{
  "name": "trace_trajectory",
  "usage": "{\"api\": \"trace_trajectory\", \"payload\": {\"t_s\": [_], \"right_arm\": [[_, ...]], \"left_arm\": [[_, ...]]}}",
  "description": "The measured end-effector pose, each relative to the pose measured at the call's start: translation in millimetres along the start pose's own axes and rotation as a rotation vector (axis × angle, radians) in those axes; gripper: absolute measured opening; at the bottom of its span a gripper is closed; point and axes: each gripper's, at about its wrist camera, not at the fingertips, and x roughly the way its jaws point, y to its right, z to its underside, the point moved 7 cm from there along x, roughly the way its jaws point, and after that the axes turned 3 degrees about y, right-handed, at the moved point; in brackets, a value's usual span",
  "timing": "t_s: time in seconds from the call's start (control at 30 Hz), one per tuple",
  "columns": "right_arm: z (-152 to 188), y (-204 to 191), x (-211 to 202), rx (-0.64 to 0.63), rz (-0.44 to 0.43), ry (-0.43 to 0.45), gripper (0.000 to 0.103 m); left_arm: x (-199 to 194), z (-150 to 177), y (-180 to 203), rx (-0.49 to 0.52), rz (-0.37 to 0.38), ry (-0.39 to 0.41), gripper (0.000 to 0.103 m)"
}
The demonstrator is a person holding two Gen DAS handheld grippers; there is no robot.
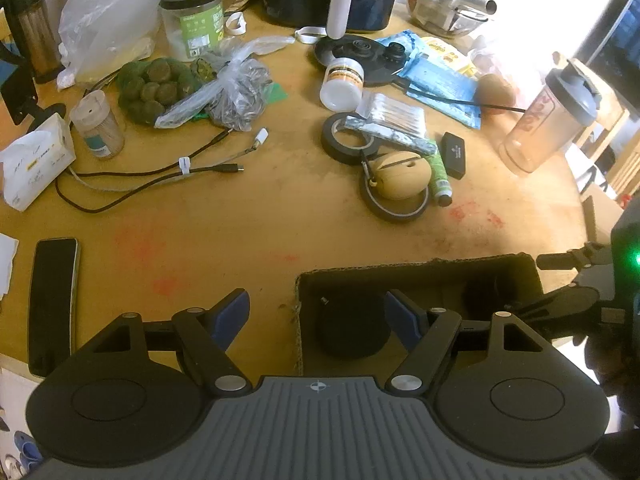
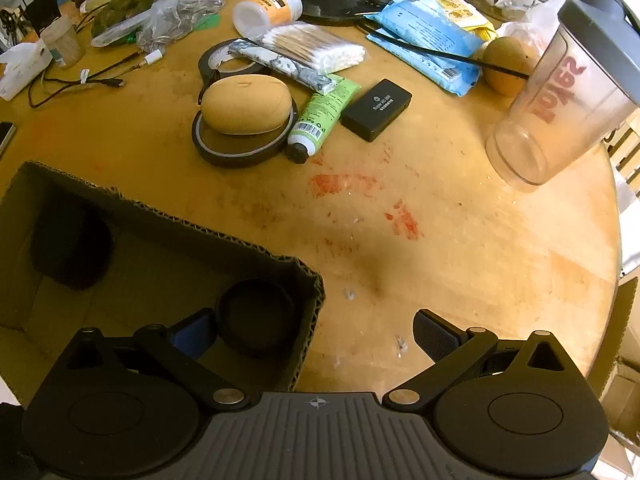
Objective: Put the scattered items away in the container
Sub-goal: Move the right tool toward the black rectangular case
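Observation:
A cardboard box (image 1: 416, 270) (image 2: 168, 216) sits at the near edge of the round wooden table, holding a black pouch (image 1: 352, 328) (image 2: 70, 252) and a black round lid (image 2: 256, 316). My left gripper (image 1: 318, 320) hangs open over the box's left wall, empty. My right gripper (image 2: 316, 334) is open and empty astride the box's right corner. Farther out lie a tan oval case (image 1: 400, 174) (image 2: 246, 104) on tape rolls, a green tube (image 2: 324, 114), a small black box (image 1: 454, 154) (image 2: 376, 109), cotton swabs (image 2: 316, 46) and a white pill bottle (image 1: 342, 84) (image 2: 266, 10).
A shaker bottle (image 1: 548, 120) (image 2: 568, 92) stands at the right. A phone (image 1: 52, 300), cables (image 1: 160, 168), a tissue pack (image 1: 36, 160), a toothpick jar (image 1: 98, 128), bagged produce (image 1: 160, 88) and a kettle base (image 1: 356, 54) crowd the left and back. Bare wood lies between box and clutter.

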Motion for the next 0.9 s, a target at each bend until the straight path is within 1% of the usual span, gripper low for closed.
{"api": "trace_trajectory", "payload": {"t_s": [0.1,0.2,0.33,0.47,0.57,0.67,0.8,0.83,0.9], "right_arm": [[-0.8,-1.3,0.5,-0.008,-0.007,-0.001,0.103],[-2.7,-1.1,-2.7,-0.016,-0.04,0.011,0.103],[-8.2,4.8,-14.9,0.005,-0.105,0.05,0.103],[-18.5,15.0,-31.1,0.024,-0.148,0.123,0.103],[-30.1,25.8,-41.8,0.053,-0.145,0.189,0.103],[-42.1,38.6,-44.3,0.094,-0.133,0.232,0.103],[-55.5,54.0,-36.6,0.135,-0.108,0.253,0.101],[-58.3,57.2,-33.4,0.141,-0.101,0.256,0.097],[-63.5,62.6,-26.2,0.151,-0.094,0.258,0.094]], "left_arm": [[0.5,-0.5,-0.4,-0.003,0.0,0.001,0.074],[0.3,-1.4,-1.0,-0.004,0.002,0.002,0.074],[0.3,-1.9,-2.0,-0.008,0.007,0.001,0.074],[0.9,-3.0,-4.2,-0.013,0.014,-0.001,0.074],[1.3,-4.1,-5.2,-0.016,0.018,0.0,0.074],[2.2,-5.5,-5.4,-0.016,0.025,0.0,0.074],[3.3,-7.8,-6.3,-0.016,0.03,-0.001,0.074],[3.2,-8.3,-6.8,-0.016,0.03,-0.001,0.074],[3.1,-8.9,-8.1,-0.018,0.03,-0.001,0.074]]}}
